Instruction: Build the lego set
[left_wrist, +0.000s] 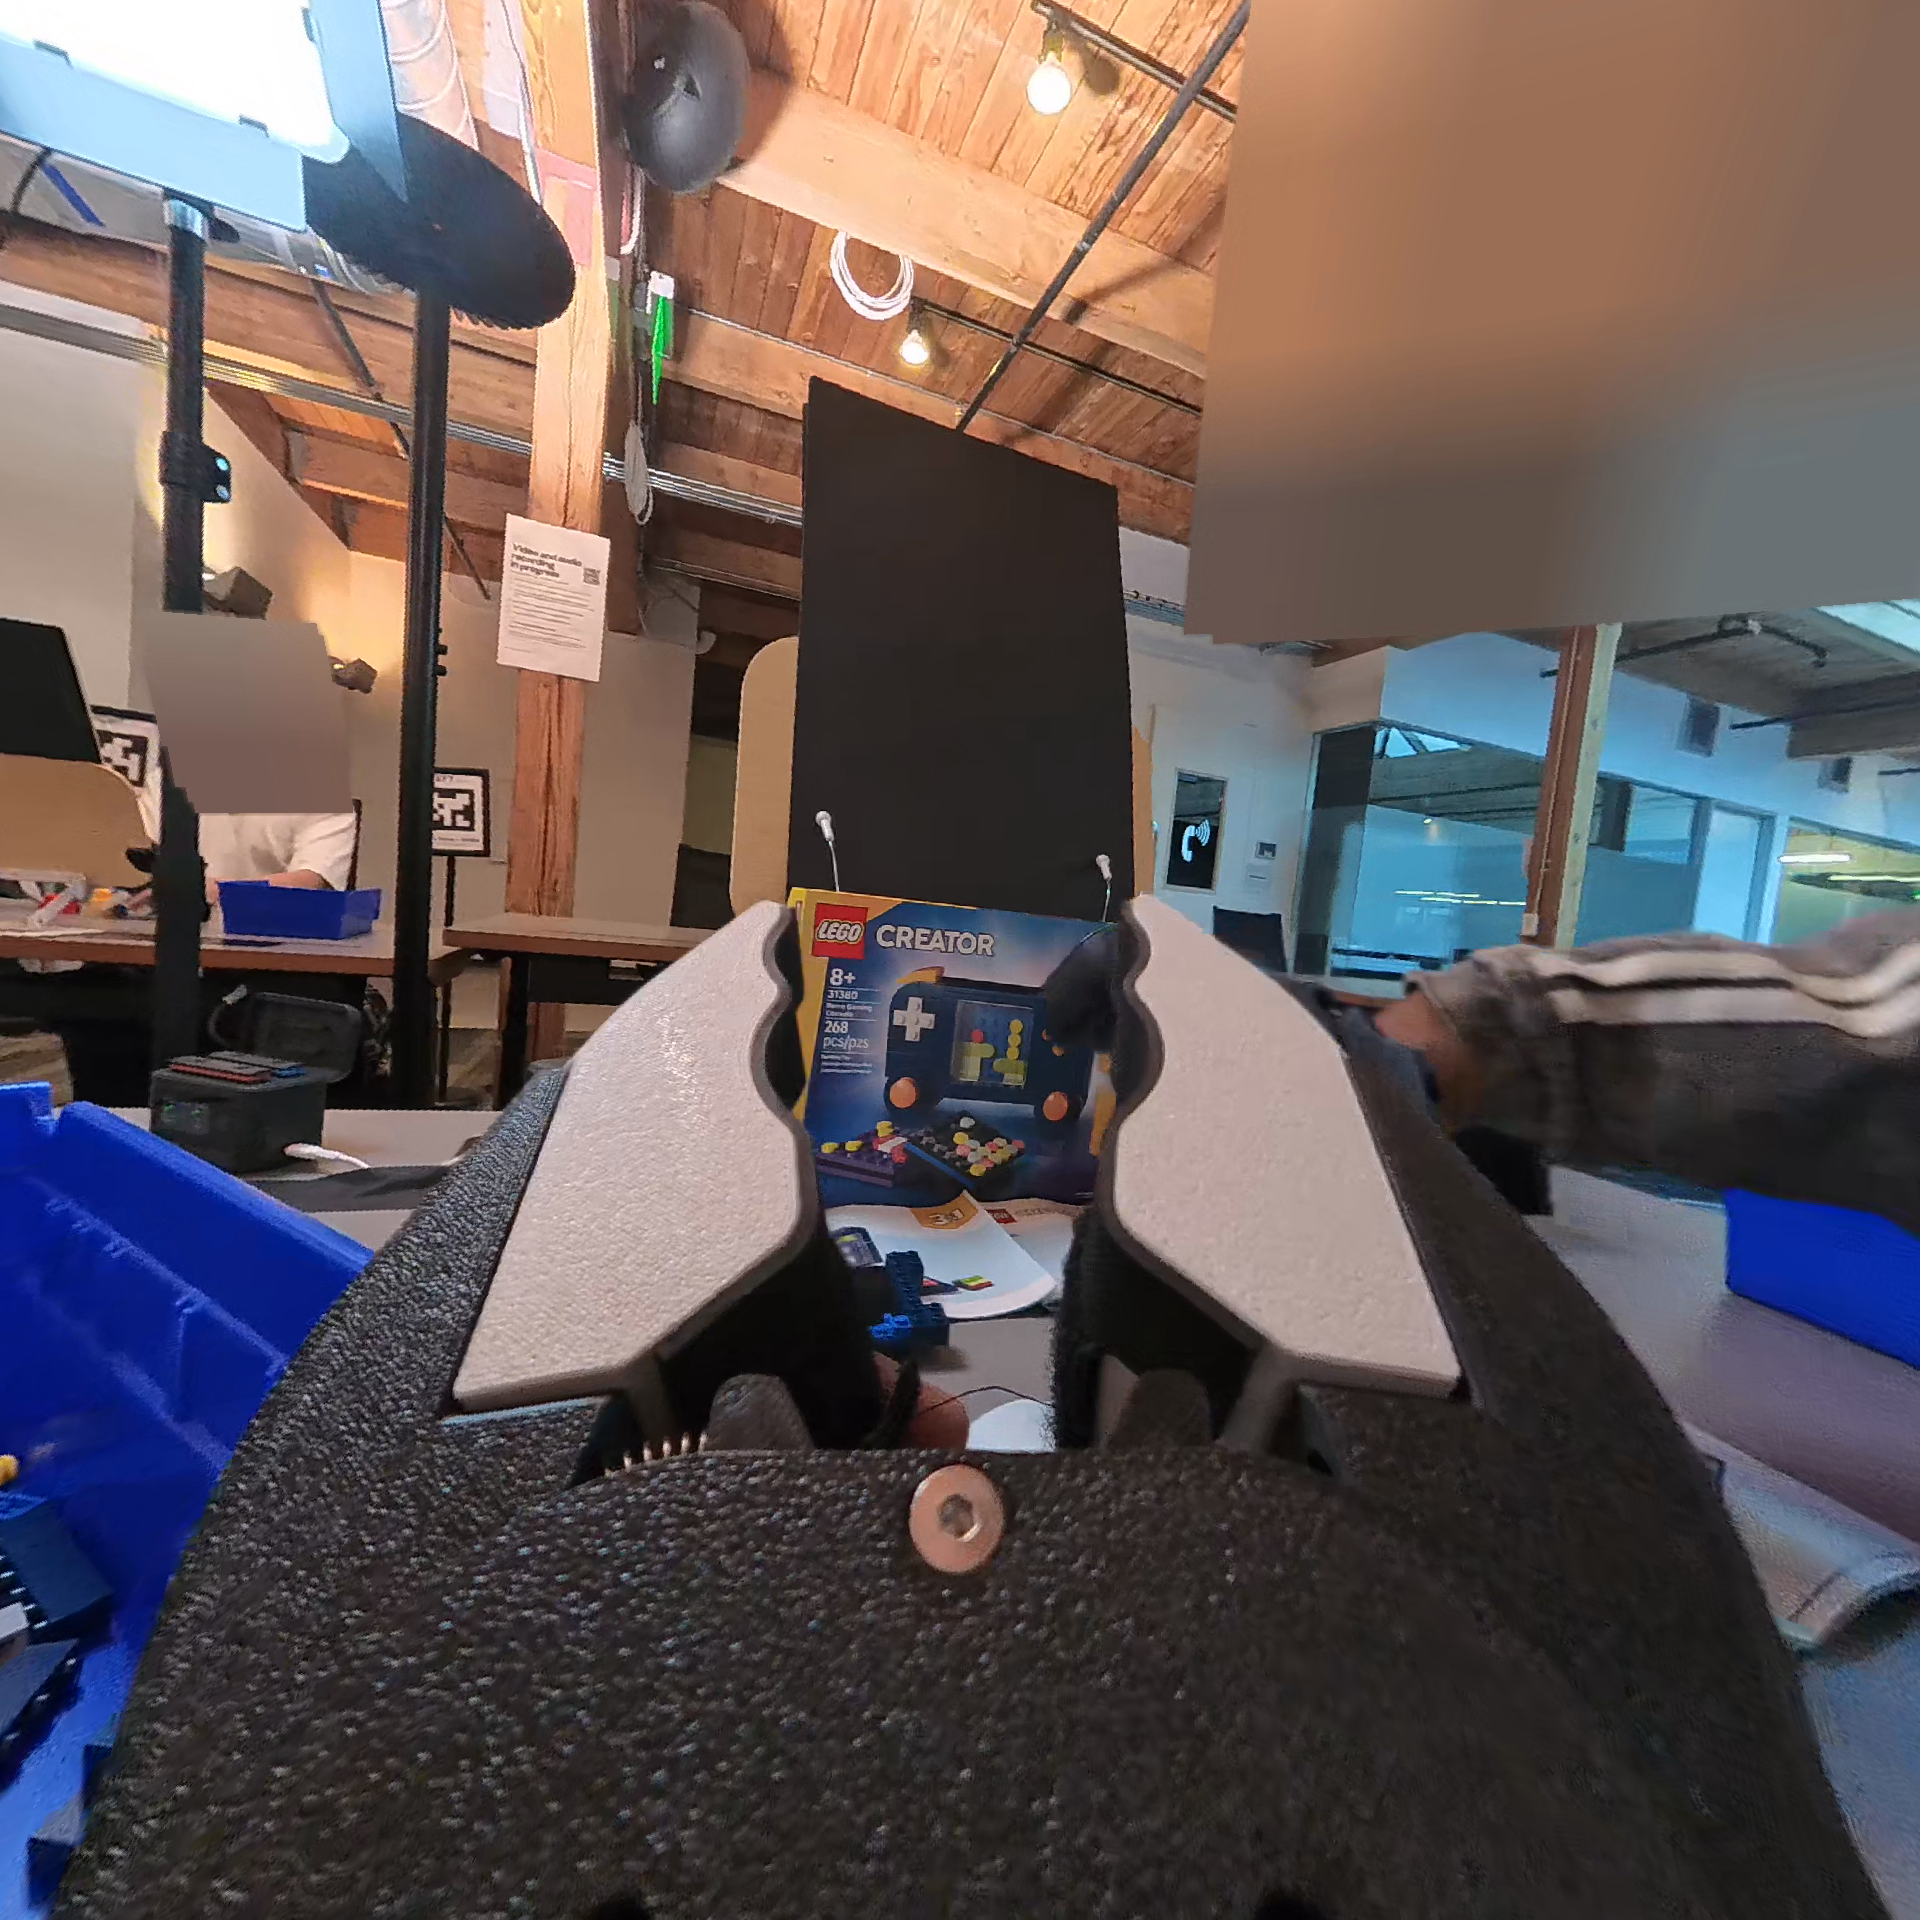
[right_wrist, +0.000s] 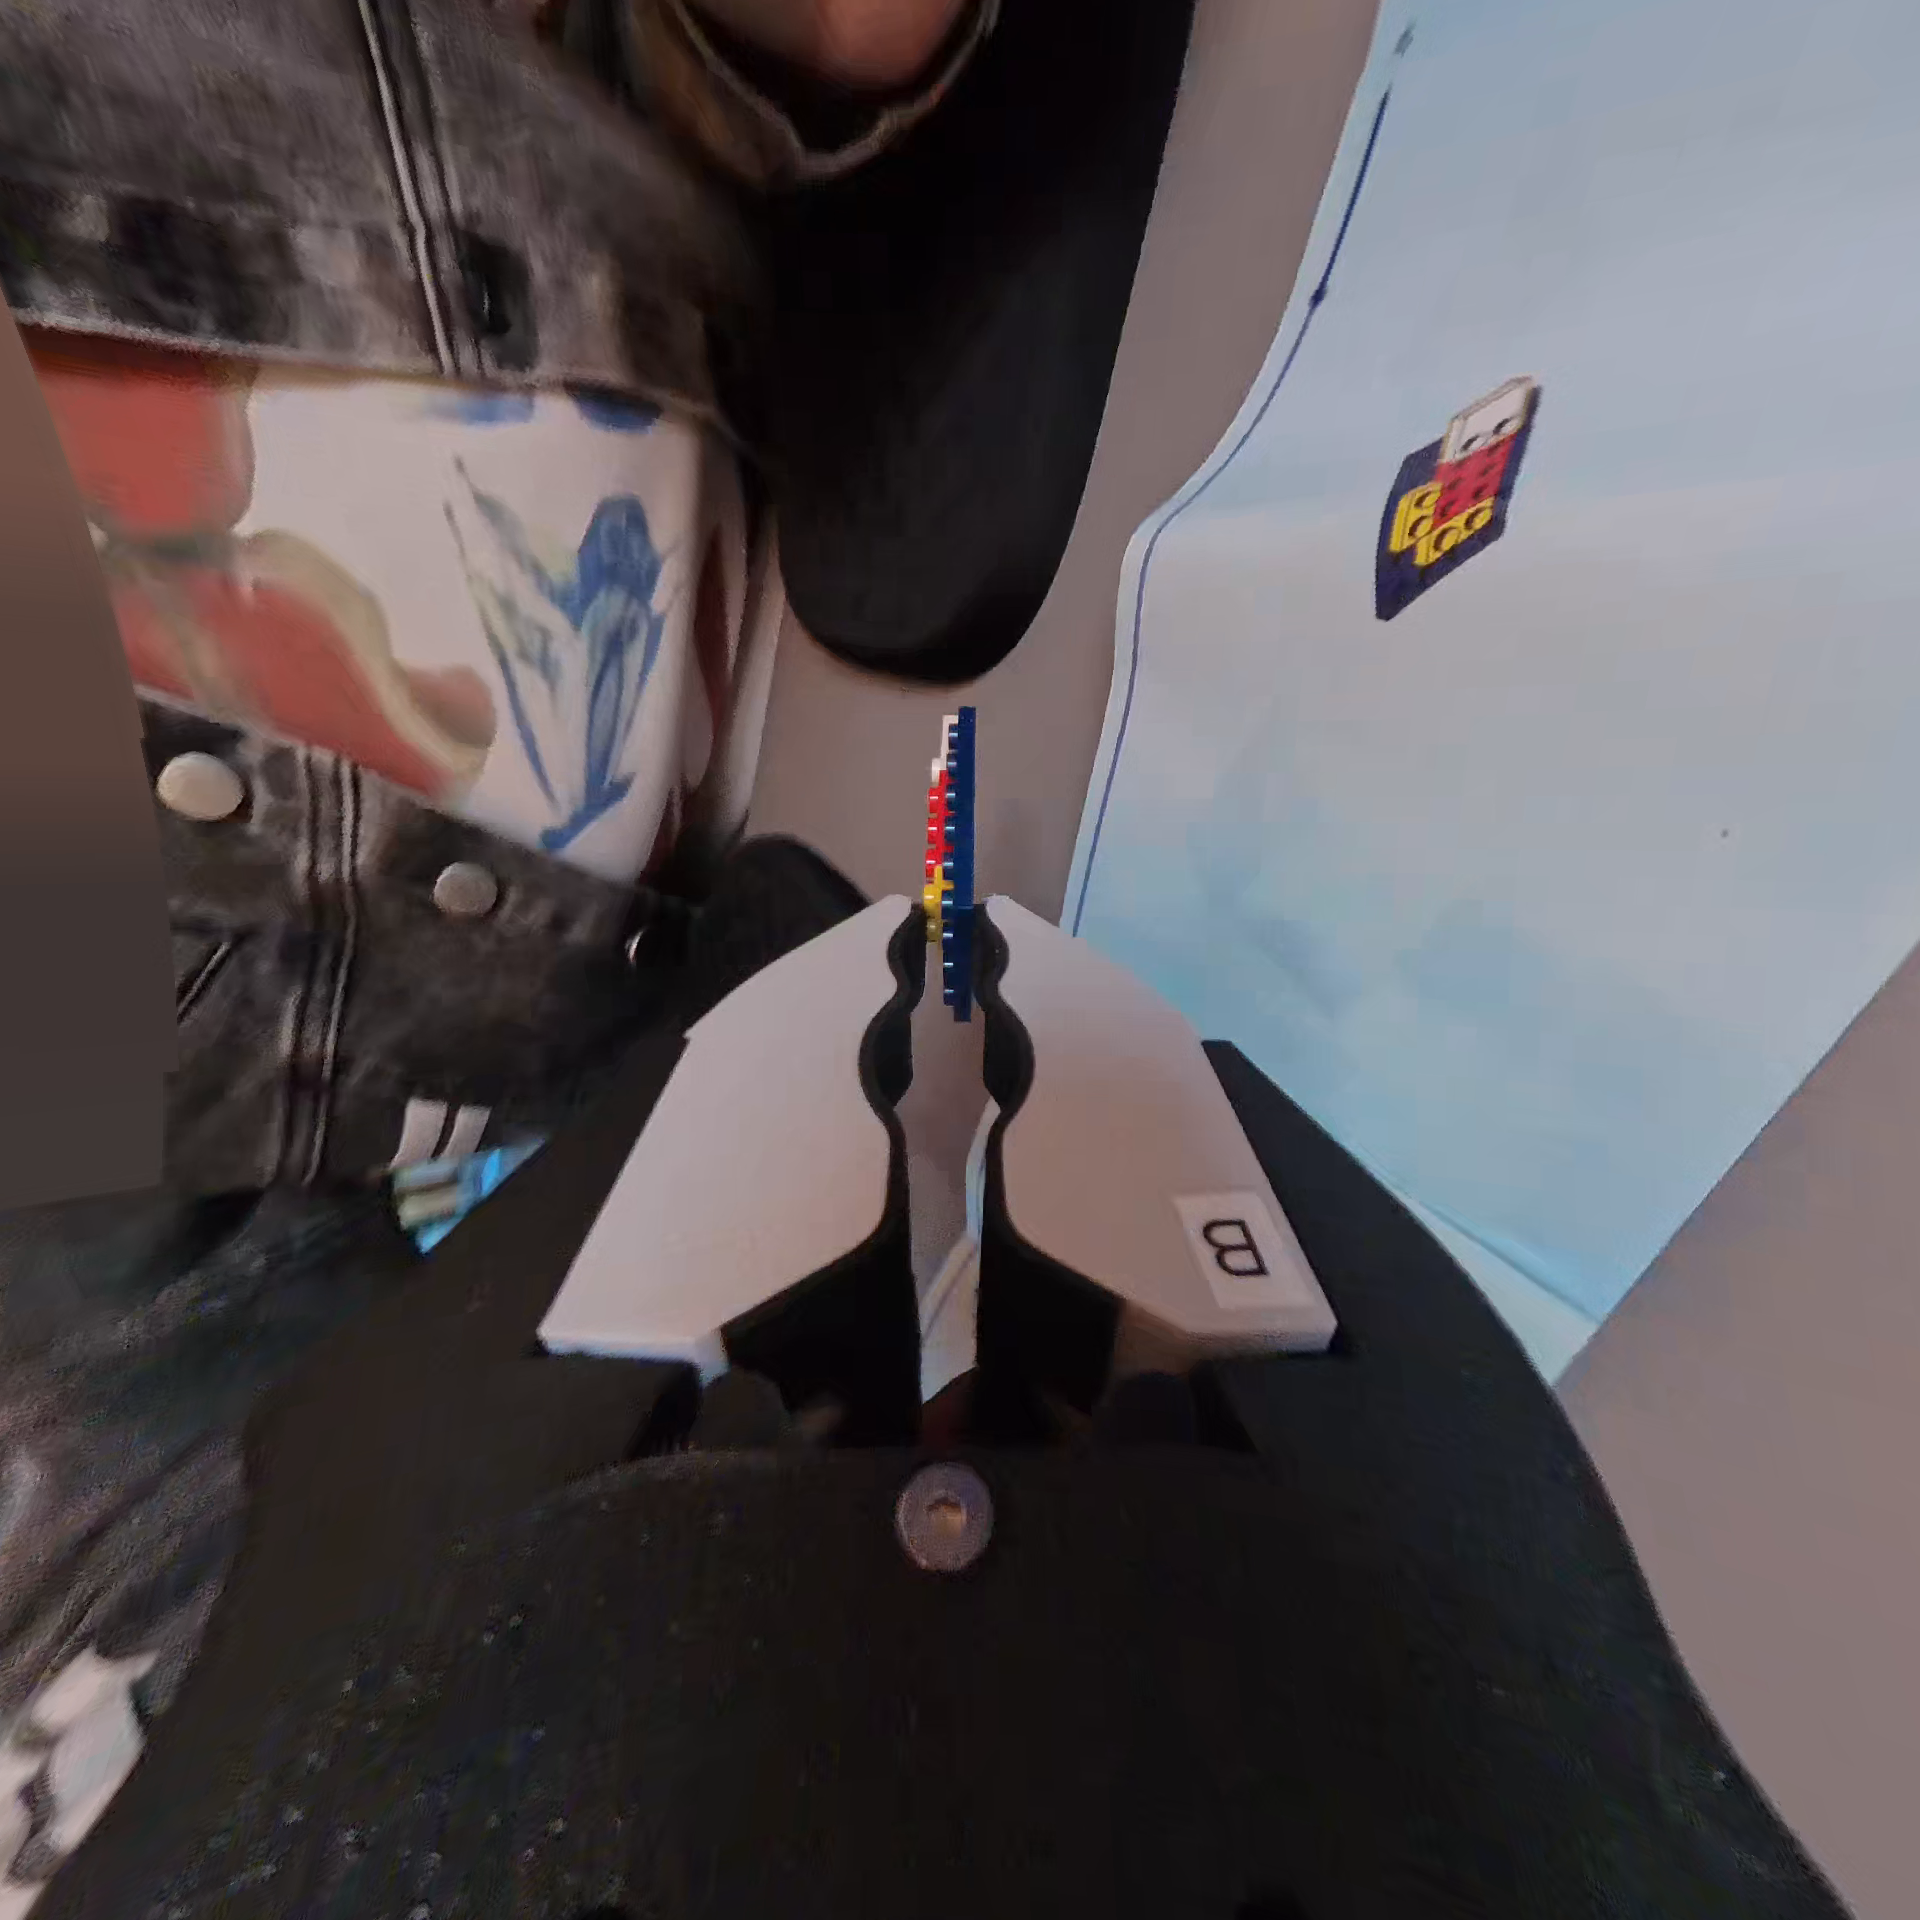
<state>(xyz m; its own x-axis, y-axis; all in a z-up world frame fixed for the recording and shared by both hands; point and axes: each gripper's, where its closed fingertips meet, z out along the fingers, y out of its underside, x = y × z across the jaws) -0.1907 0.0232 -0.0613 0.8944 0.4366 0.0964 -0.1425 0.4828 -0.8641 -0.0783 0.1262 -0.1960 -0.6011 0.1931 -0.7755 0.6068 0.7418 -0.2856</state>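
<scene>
My right gripper (right_wrist: 951, 909) is shut on a thin blue brick plate (right_wrist: 964, 810) seen edge-on. The plate stands up past the fingertips and carries red, yellow and white pieces on its left face. Both pads press on its lower end. It hangs over a pale blue instruction page (right_wrist: 1455, 831) that shows a picture of the same build. My left gripper (left_wrist: 958, 914) is open with nothing between its white fingers (left_wrist: 665, 1132). Through the gap I see a toy brick box (left_wrist: 956, 1039) standing upright farther off, with a booklet (left_wrist: 935, 1257) and small blue bricks (left_wrist: 909, 1325) in front of it.
A blue bin (left_wrist: 135, 1299) with bricks sits close at the left, and another blue bin (left_wrist: 1818, 1268) at the right. A person's grey sleeve (left_wrist: 1683, 1049) reaches in from the right. A black board (left_wrist: 961, 665) stands behind the box. The person's jacket (right_wrist: 312, 935) fills the left of the right wrist view. The left gripper's tips are roughly 20 cm from the right gripper's.
</scene>
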